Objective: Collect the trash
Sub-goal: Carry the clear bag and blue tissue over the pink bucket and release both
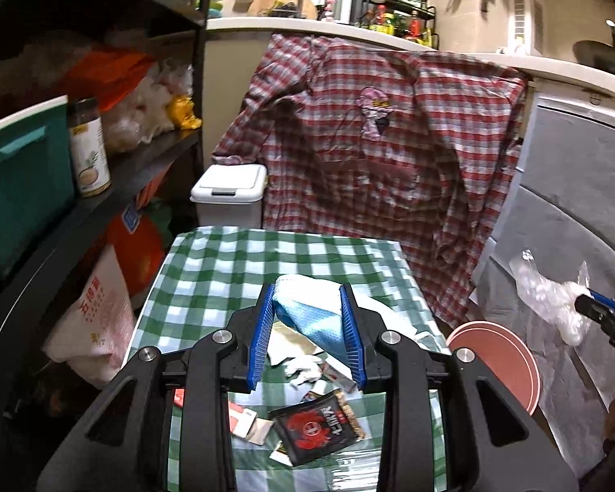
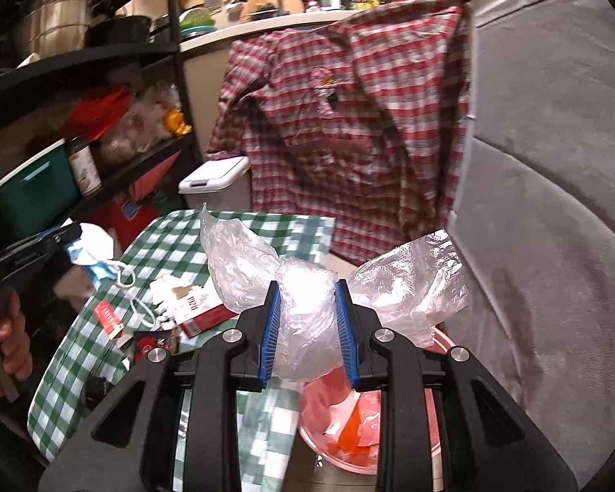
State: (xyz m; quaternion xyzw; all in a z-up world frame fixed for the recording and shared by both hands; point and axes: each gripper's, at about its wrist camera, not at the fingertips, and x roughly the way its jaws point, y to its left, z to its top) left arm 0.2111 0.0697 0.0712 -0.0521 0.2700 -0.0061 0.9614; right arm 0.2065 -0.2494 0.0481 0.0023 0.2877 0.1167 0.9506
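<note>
Here, left wrist view: my left gripper (image 1: pixel 307 324) clenched a blue face mask (image 1: pixel 311 320) above the checked table (image 1: pixel 209 270). Right wrist view: my right gripper (image 2: pixel 307 328) gripped a crumpled plastic bag (image 2: pixel 303 320) over the pink bin (image 2: pixel 340 463); release should follow.

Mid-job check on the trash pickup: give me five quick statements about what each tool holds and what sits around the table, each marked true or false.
1. The left tool is clamped on a blue face mask. True.
2. The right tool is empty. False: it grips a crumpled clear plastic bag.
3. A red basin with a red liner sits below the right tool. True.
4. The tablecloth is plain white. False: it is green and white checked.
5. The white lidded bin stands on the table. False: it stands behind the table, beside the hanging plaid shirt.
</note>
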